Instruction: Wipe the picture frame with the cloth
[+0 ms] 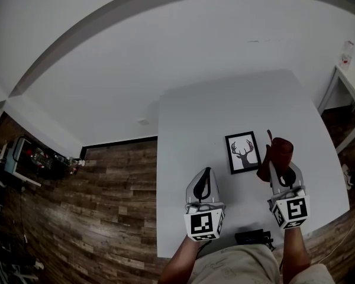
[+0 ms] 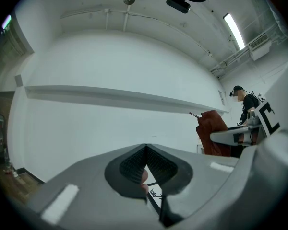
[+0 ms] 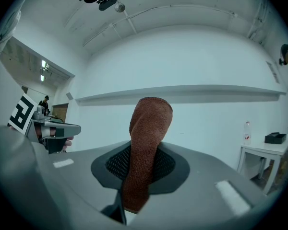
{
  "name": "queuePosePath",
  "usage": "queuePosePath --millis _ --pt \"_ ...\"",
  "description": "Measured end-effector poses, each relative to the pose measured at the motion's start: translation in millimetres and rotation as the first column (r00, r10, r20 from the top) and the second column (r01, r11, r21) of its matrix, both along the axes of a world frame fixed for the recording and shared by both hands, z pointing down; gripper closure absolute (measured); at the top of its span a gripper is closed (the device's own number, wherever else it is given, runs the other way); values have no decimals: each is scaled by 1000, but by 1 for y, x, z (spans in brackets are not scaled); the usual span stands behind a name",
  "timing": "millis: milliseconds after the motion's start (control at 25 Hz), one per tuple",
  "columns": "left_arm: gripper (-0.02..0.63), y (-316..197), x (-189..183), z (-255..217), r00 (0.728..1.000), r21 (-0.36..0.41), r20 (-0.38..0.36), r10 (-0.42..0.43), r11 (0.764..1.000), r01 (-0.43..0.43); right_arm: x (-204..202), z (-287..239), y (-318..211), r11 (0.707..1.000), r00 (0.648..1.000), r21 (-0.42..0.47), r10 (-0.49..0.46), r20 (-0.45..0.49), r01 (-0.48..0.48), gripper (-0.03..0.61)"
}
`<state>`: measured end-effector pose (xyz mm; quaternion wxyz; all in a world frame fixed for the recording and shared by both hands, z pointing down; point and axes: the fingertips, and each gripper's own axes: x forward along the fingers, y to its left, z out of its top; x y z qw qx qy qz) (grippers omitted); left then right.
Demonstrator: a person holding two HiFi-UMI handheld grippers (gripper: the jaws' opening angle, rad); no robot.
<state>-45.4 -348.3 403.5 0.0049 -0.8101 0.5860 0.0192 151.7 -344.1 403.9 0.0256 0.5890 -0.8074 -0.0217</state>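
clamping the cloth (image 1: 279,151), right gripper (image 1: 273,171); left gripper (image 1: 207,171) closed, empty, near picture frame (image 1: 243,152).

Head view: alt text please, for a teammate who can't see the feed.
The right gripper holds a reddish-brown cloth by the right edge of a black picture frame with a deer print, which lies flat on a white table. The left gripper, shut and empty, is left of the frame and nearer the person.

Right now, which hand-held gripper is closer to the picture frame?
Right, by a little. The right hand-held gripper, clamping the cloth, sits just right of the picture frame; the left hand-held gripper is off its lower left corner.
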Motion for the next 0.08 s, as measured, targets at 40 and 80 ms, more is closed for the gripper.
queuePosePath --millis 40,80 --pt "614 0 0 0 1000 1 0 0 1000 0 0 0 0 1000 1000 0 0 0 0 479" --pt "612 0 0 0 1000 2 1 0 1000 0 0 -1 1 1000 1000 0 1 0 -1 479"
